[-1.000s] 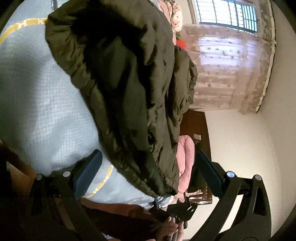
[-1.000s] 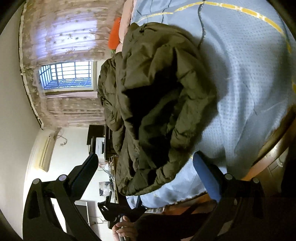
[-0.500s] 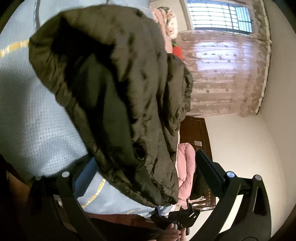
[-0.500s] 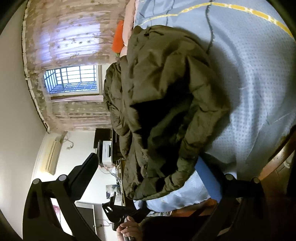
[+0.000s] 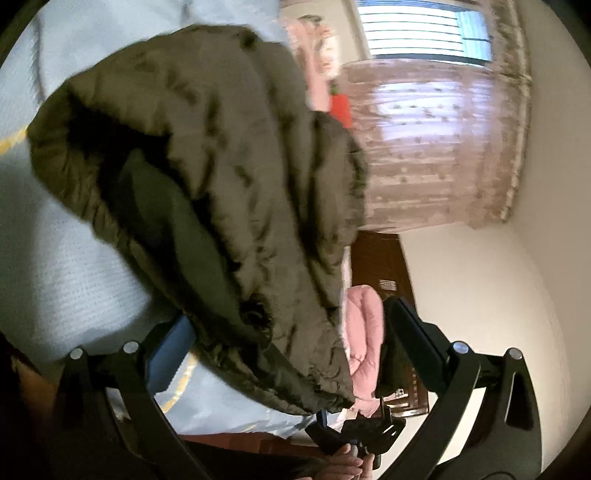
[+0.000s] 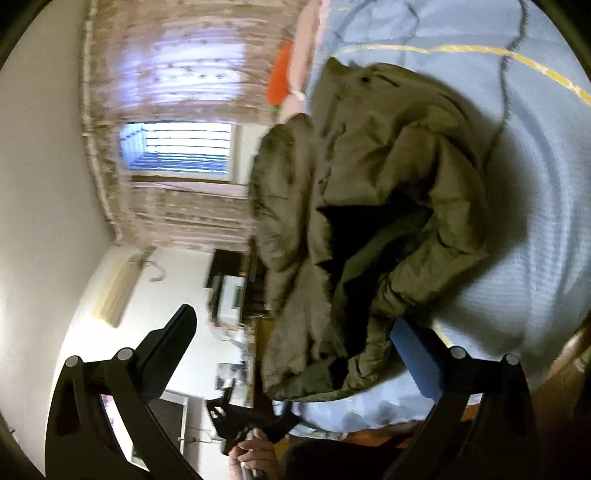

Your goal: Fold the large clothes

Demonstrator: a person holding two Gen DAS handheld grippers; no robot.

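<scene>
Left gripper point(image 5: 284, 332) jaws spread wide; blue-padded finger point(image 5: 168, 356) at 8 o'clock, dark finger point(image 5: 417, 343) at 4 o'clock. Jacket hem hangs down between them, over the blue pad, far finger apart from the cloth, so nothing clamped. Right gripper point(image 6: 291, 343) also spread wide; dark finger point(image 6: 170, 343) at 8 o'clock, blue-padded finger point(image 6: 417, 362) at 4 o'clock. Jacket edge lies against the blue pad; other finger well clear of the fabric, no clamp.

Olive puffer jacket point(image 5: 229, 177) fills centre of the left wrist view, bunched and crumpled, dark lining opening at 9 o'clock. In the right wrist view the same jacket point(image 6: 369, 206) sits centre to 2 o'clock, heaped, with a dark hollow in the middle. It lies on a light blue bedspread point(image 5: 55, 258), which shows yellow stripe trim point(image 6: 480, 51) at 1 o'clock in the right view.

Past the jacket: pink padded garment point(image 5: 364, 332) at 5 o'clock in the left view, just beside the hem. Curtain point(image 5: 436, 155) and window point(image 5: 421, 33) at 1–2 o'clock; in the right view curtain point(image 6: 177, 74) at 11 o'clock, window point(image 6: 181, 151) at 10. Orange item point(image 6: 279, 75) at 12 o'clock by the bed's far end. Views are motion-blurred. Each view shows the other gripper's handle, held by a hand point(image 6: 255, 454), at 6 o'clock.
</scene>
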